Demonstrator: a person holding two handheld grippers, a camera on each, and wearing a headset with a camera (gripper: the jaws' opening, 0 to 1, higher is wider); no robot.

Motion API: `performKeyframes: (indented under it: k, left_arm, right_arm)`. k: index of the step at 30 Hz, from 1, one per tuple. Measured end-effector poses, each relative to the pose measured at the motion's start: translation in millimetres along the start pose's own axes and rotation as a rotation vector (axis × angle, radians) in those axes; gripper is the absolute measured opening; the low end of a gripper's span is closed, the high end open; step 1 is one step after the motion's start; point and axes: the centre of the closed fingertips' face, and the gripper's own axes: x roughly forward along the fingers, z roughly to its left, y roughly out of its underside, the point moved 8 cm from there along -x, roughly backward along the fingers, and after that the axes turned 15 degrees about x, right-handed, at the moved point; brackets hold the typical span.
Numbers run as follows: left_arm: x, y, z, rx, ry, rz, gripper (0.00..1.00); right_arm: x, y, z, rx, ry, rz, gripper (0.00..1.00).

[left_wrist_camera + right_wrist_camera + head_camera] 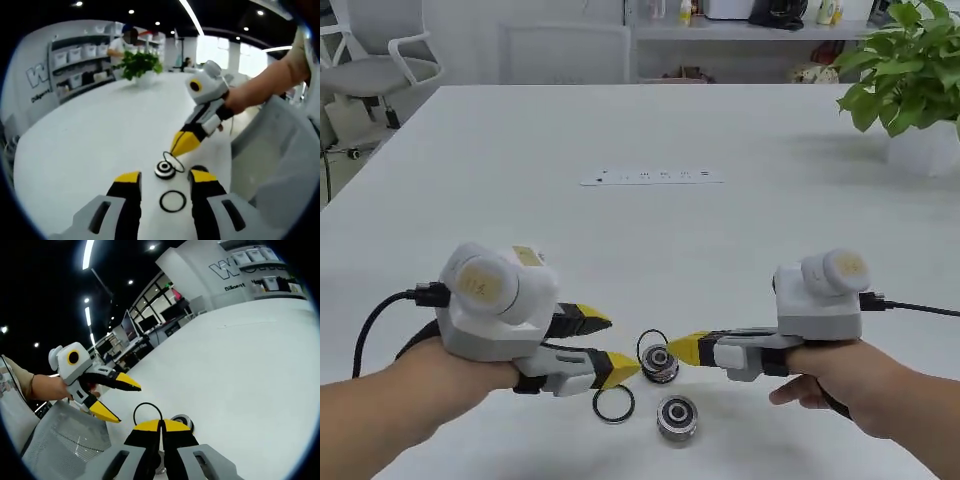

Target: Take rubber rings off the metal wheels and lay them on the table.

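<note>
My right gripper [682, 349] is shut on a thin black rubber ring [641, 345] that loops up off a small metal wheel [660, 364]. A second metal wheel [677, 415] stands just in front of it, near the table edge. A loose rubber ring [613, 403] lies flat on the white table [640, 240] to the left of that wheel. My left gripper [607, 345] is open just left of the first wheel, with nothing between its jaws. In the left gripper view the wheel [164, 170] sits ahead of the open gripper [165, 177]. In the right gripper view the held ring [145, 404] arcs above the shut gripper [161, 426].
A white power strip [653, 178] lies mid-table. A potted plant [910, 70] stands at the far right corner. An office chair [380, 60] and shelves are beyond the table. Cables trail from both grippers.
</note>
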Motion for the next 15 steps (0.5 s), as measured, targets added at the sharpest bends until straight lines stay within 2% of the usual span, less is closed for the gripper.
performKeyframes:
  k: [9,12,15]
  left_arm:
    - [-22.2,7.7,-9.3,0.020,0.004,-0.009,0.49]
    - [-29.1,12.4,-12.3,0.021,0.005,-0.008,0.51]
    - [-33.2,16.4,-12.5,-0.002,-0.005,-0.009,0.53]
  right_arm:
    - [8.2,-0.1,10.7,-0.029,0.009,0.054,0.00]
    - [13.7,2.9,13.7,-0.044,0.017,0.097,0.00]
    - [18.7,7.3,16.4,-0.067,0.028,0.146,0.00]
